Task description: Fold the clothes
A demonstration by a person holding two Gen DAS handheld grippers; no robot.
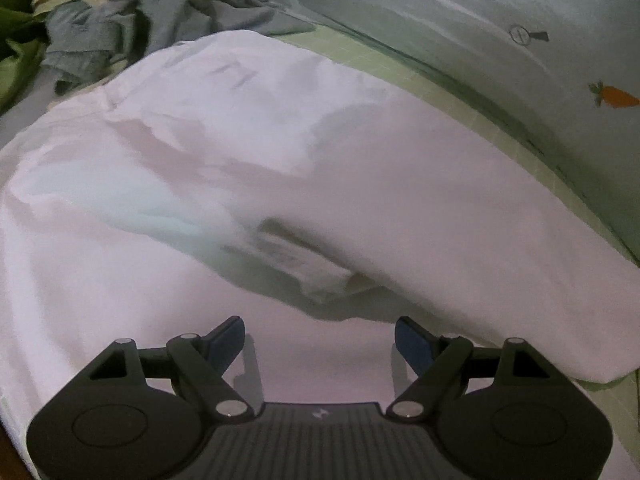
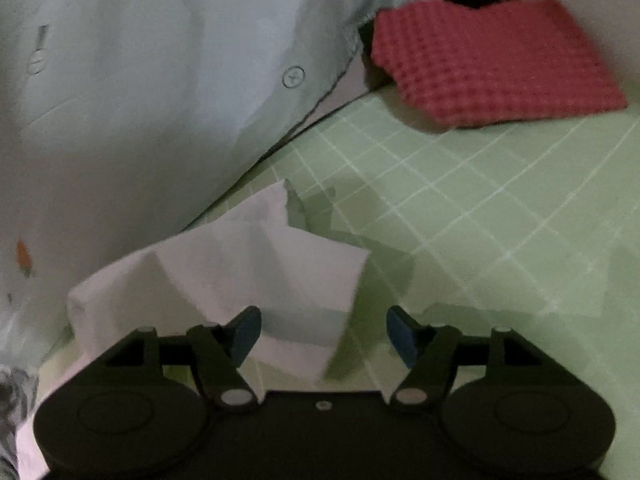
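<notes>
White garment [image 1: 360, 184]; green mat [image 2: 460, 208] with white grid; red checked cloth [image 2: 492, 64]; pale blue sheet [image 1: 500, 8] printed with orange carrots; grey clothes [image 1: 132, 20]; black grippers, blue pads [image 2: 402, 336].

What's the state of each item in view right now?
left tool: open, empty, over the white garment
right tool: open, nothing gripped
white garment: spread out, partly folded over
red checked cloth: folded, lying on the green sheet
grey clothes: crumpled pile, unfolded
</notes>
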